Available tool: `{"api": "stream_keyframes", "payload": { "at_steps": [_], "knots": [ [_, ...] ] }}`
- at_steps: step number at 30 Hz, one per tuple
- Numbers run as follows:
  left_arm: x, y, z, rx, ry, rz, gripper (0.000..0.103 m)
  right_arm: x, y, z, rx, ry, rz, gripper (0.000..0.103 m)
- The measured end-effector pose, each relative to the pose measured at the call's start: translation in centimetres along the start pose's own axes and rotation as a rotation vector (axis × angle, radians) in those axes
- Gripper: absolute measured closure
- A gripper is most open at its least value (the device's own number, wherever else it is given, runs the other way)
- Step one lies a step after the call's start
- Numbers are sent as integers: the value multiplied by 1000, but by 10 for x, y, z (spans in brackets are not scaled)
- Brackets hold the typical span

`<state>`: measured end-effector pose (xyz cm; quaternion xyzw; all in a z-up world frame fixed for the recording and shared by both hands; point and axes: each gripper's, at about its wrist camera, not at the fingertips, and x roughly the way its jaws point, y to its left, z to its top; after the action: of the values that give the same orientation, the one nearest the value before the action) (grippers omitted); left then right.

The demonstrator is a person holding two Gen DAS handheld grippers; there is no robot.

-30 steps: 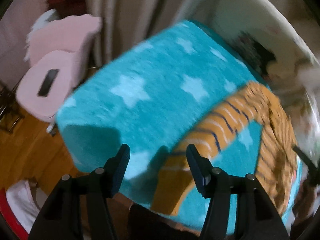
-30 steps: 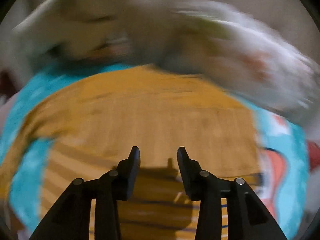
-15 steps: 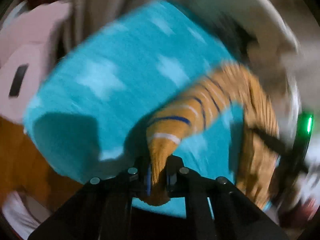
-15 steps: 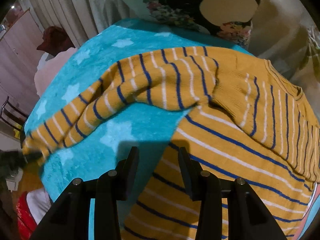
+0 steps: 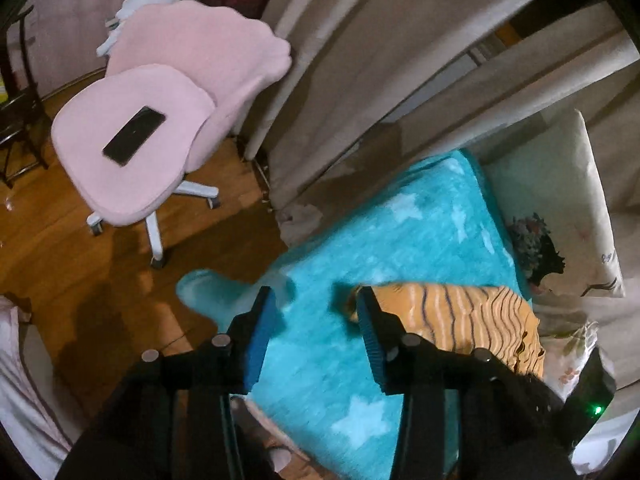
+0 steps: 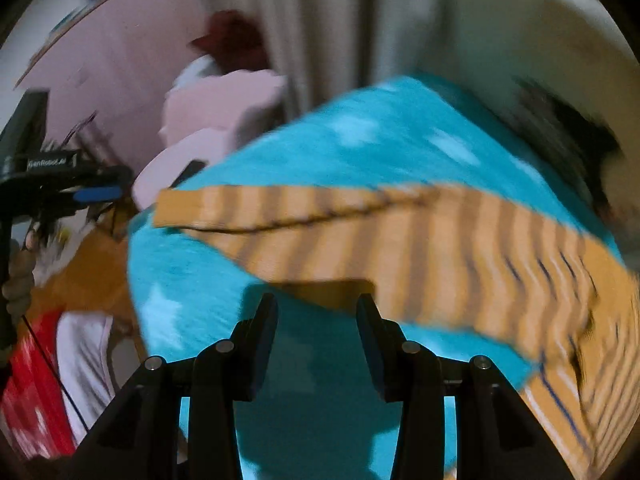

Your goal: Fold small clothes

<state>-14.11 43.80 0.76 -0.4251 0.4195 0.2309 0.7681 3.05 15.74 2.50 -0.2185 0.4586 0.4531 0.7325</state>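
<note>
One sleeve of the striped sweater (image 6: 420,236) is laid across the teal blanket (image 5: 400,240); most folding is judged outstanding. The left gripper (image 5: 316,320) is opening on nothing; the right gripper (image 6: 316,320) is held apart, empty.

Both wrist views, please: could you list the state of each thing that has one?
Left gripper: jaws opening, nothing between them.
Right gripper: open, empty.
Striped sweater: lying on the blanket, one sleeve stretched out flat.
Star blanket: spread out.
Phone: flat on pink chair.
</note>
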Motion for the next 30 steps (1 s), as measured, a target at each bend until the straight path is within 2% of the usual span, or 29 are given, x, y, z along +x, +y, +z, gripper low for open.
{"api": "stream_keyframes", "payload": {
  "at_steps": [3, 5, 9, 10, 11, 13, 16, 18, 23, 27, 29, 30],
  "knots": [
    [-7, 14, -11, -19, -1, 18, 61, 18, 33, 17, -88, 10, 35, 55],
    [-13, 24, -16, -33, -2, 26, 61, 38, 54, 29, -153, 29, 39, 46],
    [-28, 44, -22, -61, -12, 30, 60, 80, 74, 47, -183, 112, 65, 45],
    [-32, 48, -22, -69, -24, 31, 60, 90, 78, 55, -184, 115, 64, 40],
    [-36, 50, -22, -77, -36, 32, 59, 97, 84, 63, -197, 100, 47, 34],
    [-43, 56, -22, -96, -59, 33, 56, 108, 98, 80, -245, 76, 14, 31],
    [-51, 61, -20, -109, -78, 32, 56, 120, 122, 99, -340, 38, -78, 31],
    [-56, 64, -19, -114, -86, 32, 56, 116, 127, 106, -343, 18, -88, 31],
    [-55, 67, -16, -128, -88, 29, 52, 81, 123, 82, -338, -8, -71, 31],
    [-45, 62, -15, -129, -63, 21, 52, 87, 122, 58, -344, 31, -25, 31],
    [-40, 57, -16, -118, -49, 18, 52, 96, 122, 52, -342, 44, -32, 31],
    [-38, 55, -17, -111, -44, 18, 52, 97, 121, 51, -335, 26, -28, 33]
  ]
}}
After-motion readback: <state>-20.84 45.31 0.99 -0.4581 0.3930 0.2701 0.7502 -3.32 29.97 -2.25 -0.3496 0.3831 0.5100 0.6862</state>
